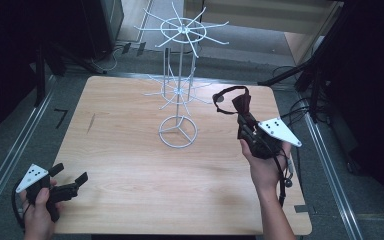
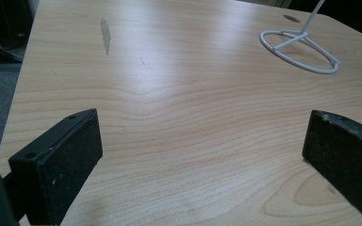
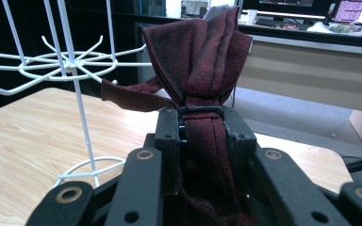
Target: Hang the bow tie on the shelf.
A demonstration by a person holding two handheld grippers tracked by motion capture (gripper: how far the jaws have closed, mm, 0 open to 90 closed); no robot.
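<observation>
From the high view, the right gripper (image 1: 243, 121) is lifted above the right side of the table (image 1: 130, 165), its jaws clamped on a dark red bow tie (image 1: 241, 106) whose thin strap loop (image 1: 228, 93) arches toward the white wire rack (image 1: 179, 85) standing at the middle of the far half. The loop hangs near the lower ring of hooks (image 1: 177, 92) but apart from it; if it comes in too low or slack it could likely catch a neighbouring prong, or nudge the light rack and tip it. The left gripper (image 1: 70, 182) rests by the near left corner, well away, so nothing steadies the rack. In the left gripper view its jaws stand wide apart over bare wood with nothing between them, the rack's base ring (image 2: 299, 49) far ahead. In the right gripper view the jaws pinch the bow tie (image 3: 200, 61) at its knot, fabric bunched upright; the strap (image 3: 132, 96) trails toward the hooks (image 3: 52, 66), and a grip this near the knot gives little control over where the loop opens.
</observation>
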